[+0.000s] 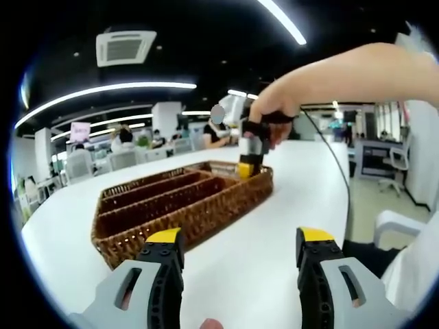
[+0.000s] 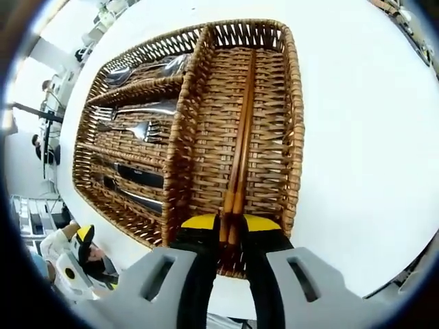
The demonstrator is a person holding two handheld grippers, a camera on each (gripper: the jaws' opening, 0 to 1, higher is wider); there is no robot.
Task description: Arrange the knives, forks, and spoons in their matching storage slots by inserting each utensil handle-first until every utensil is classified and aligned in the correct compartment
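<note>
A brown wicker tray (image 2: 296,130) sits on the white table; spoons (image 2: 147,68), forks (image 2: 137,127) and dark-handled knives (image 2: 137,177) lie in separate left slots.

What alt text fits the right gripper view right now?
The right tongs are shut on wooden chopsticks lying along the wide compartment of a wicker tray on a white table. Side slots hold spoons, forks and knives.

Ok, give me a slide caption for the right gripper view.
Right gripper lowering wooden chopsticks into the wicker cutlery basket's wide compartment.
</note>
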